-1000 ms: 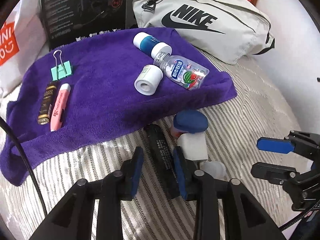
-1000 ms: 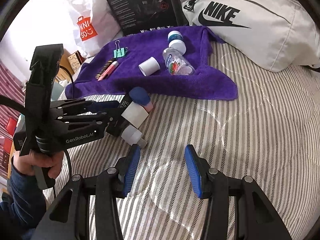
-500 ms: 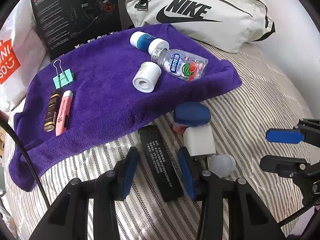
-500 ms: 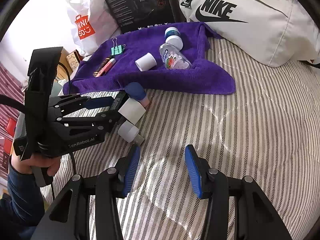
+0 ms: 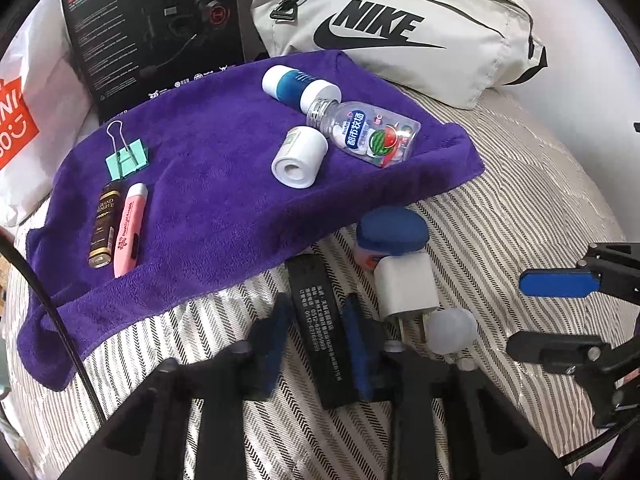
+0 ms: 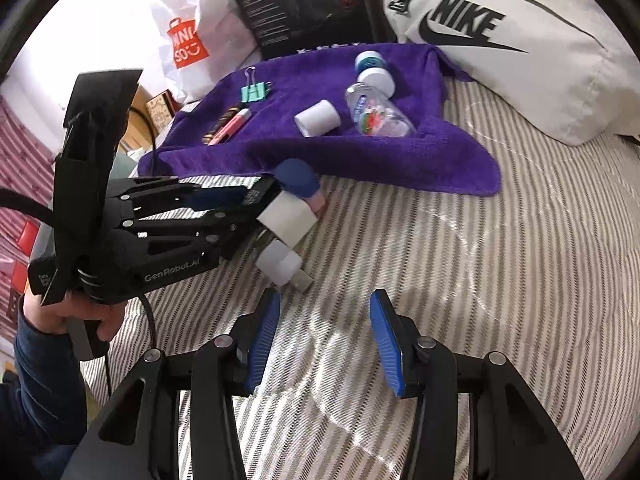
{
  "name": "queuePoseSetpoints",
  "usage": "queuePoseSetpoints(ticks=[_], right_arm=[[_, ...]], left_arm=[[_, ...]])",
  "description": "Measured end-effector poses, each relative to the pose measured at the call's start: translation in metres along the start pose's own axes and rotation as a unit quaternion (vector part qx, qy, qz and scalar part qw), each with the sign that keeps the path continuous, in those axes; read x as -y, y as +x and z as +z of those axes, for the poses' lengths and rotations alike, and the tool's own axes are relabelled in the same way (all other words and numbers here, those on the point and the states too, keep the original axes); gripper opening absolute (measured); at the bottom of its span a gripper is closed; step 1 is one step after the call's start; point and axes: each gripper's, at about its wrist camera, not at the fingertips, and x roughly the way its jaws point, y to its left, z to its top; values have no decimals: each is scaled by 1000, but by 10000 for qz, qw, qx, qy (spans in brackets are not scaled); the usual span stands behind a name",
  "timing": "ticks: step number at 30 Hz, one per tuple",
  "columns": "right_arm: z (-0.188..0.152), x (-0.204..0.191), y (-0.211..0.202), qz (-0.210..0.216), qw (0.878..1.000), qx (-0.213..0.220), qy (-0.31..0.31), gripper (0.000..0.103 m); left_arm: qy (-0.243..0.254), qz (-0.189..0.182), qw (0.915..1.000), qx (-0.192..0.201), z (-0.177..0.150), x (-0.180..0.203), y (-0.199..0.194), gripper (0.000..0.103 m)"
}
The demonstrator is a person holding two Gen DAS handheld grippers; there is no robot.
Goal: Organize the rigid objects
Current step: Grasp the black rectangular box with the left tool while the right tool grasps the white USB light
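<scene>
A black bar (image 5: 316,320) lies on the striped bedding between the blurred blue pads of my left gripper (image 5: 318,346), which press close on both its sides; the left gripper (image 6: 240,204) also shows from the side. Just right of it sit a white charger plug (image 5: 406,284), a blue-capped jar (image 5: 390,232) and a translucent cap (image 5: 452,330). The purple towel (image 5: 200,184) carries a green binder clip (image 5: 127,158), brown tube (image 5: 104,224), pink highlighter (image 5: 130,228), white roll (image 5: 298,158), clear bottle (image 5: 368,136) and blue-white container (image 5: 300,86). My right gripper (image 6: 324,344) hovers open over bare bedding.
A grey Nike bag (image 5: 400,32), a black headset box (image 5: 156,20) and a white shopping bag (image 5: 20,128) stand behind the towel. Striped bedding (image 6: 480,280) spreads to the right. A hand (image 6: 60,316) in a dark sleeve holds the left gripper.
My left gripper's jaws widened slightly, then narrowed onto the black bar. The view pulled back a little from the towel. The right gripper stayed open and hardly moved.
</scene>
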Motion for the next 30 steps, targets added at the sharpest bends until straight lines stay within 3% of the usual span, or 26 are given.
queuePoseSetpoints(ticks=[8,14,19,27,30], right_arm=[[7,-19,17,190,9987,-73,-477,47],[16,-29,35,97,9966,-102,-807,47],[18,-34,38,-170,9938,-139,-1094,30],[9,-22,17,-188,9961,-106,-851,29],[5,-18,25,-301,9954,-273,-872,29]], left_arm=[[-155,75,9998,-34,-11,-17,-6,23],[-358,-91,9993,-18,-22,-34,-12,23],[-398,-138,9991,0,-23,-36,-12,23],[-396,-80,9992,3,-27,-35,-16,23],[-409,-72,9991,50,-29,-35,-16,23]])
